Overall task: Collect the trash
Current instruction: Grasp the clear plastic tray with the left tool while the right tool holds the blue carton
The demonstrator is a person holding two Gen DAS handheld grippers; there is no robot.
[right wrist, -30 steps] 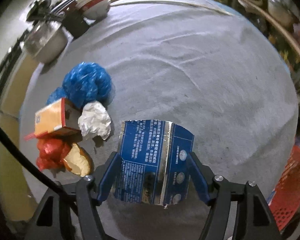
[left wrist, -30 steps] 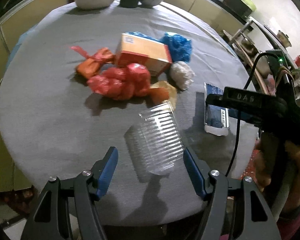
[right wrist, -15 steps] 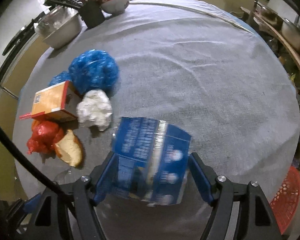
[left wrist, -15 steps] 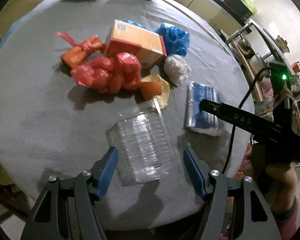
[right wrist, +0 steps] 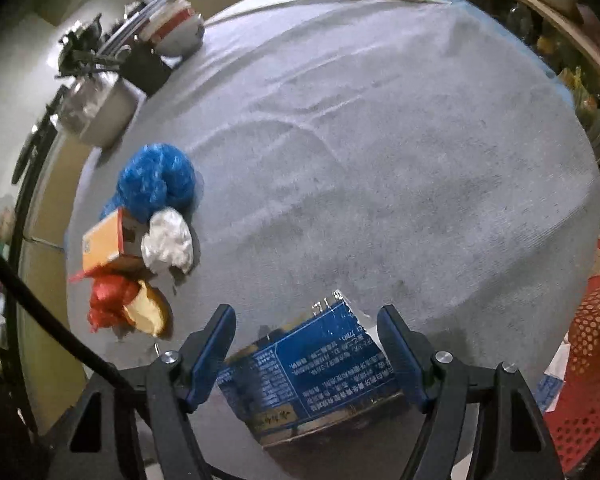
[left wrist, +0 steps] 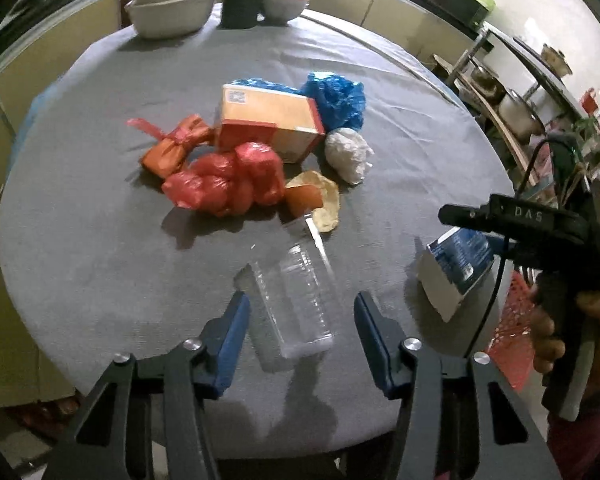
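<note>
Left hand-held gripper: released, its jaws spread either side of a clear plastic cup lying on the grey counter; right hand-held gripper: blue carton is seen tilted between its jaws, grasp cannot be told; red basket noted beside.

The blue carton now sits tilted, lifted off the table, deeper between the right gripper fingers, nearer the red basket.

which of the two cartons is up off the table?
The blue carton, tilted between the right gripper fingers with one end raised. The orange carton lies flat in the trash pile.
</note>
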